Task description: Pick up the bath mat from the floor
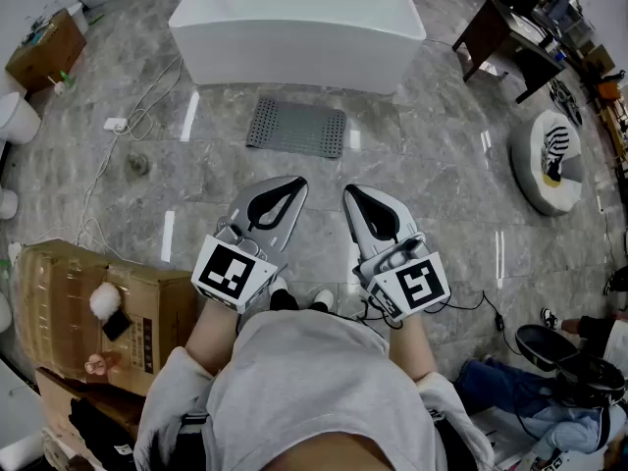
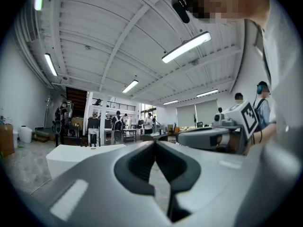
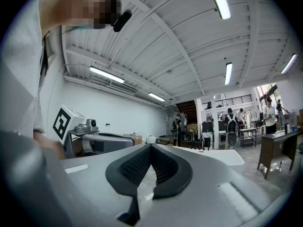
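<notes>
A grey perforated bath mat (image 1: 297, 128) lies flat on the marble floor, just in front of the white bathtub (image 1: 299, 27). Both grippers are held level at waist height, well short of the mat. My left gripper (image 1: 299, 182) is shut with nothing in it, its jaw tips meeting (image 2: 155, 143). My right gripper (image 1: 348, 190) is also shut and empty, tips together (image 3: 150, 146). The bathtub shows low in both gripper views (image 2: 80, 155) (image 3: 215, 156); the mat is hidden there behind the jaws.
A cardboard box (image 1: 93, 312) stands at my left. A white cable (image 1: 128, 135) trails over the floor at left. A round cushion (image 1: 549, 160) and dark wooden tables (image 1: 505, 37) are at right. A person sits on the floor at lower right (image 1: 549, 400).
</notes>
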Available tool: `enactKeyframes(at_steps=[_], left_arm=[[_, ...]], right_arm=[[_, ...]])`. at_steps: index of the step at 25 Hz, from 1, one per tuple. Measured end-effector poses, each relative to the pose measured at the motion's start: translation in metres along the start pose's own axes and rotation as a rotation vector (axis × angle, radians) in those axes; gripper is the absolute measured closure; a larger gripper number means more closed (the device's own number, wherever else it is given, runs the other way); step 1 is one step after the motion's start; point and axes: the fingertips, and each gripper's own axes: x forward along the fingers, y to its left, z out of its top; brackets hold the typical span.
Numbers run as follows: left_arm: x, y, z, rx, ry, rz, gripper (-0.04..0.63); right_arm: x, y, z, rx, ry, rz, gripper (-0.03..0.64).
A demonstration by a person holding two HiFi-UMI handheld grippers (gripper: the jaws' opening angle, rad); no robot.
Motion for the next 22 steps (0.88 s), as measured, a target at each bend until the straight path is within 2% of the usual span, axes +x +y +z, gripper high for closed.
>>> enactKeyframes(at_steps=[15,22], left_arm=[[-0.007,0.031,-0.009,-0.011,0.007,-0.014,0.594],[-0.014,0.056,-0.013,-0.002,0.001,-0.042,0.595]], right_arm=[[0.028,0.010,-0.006,0.007,0.011,-0.021,0.617],[0.049,0.021,-0.010,0.028,0.001,-0.070,0.617]])
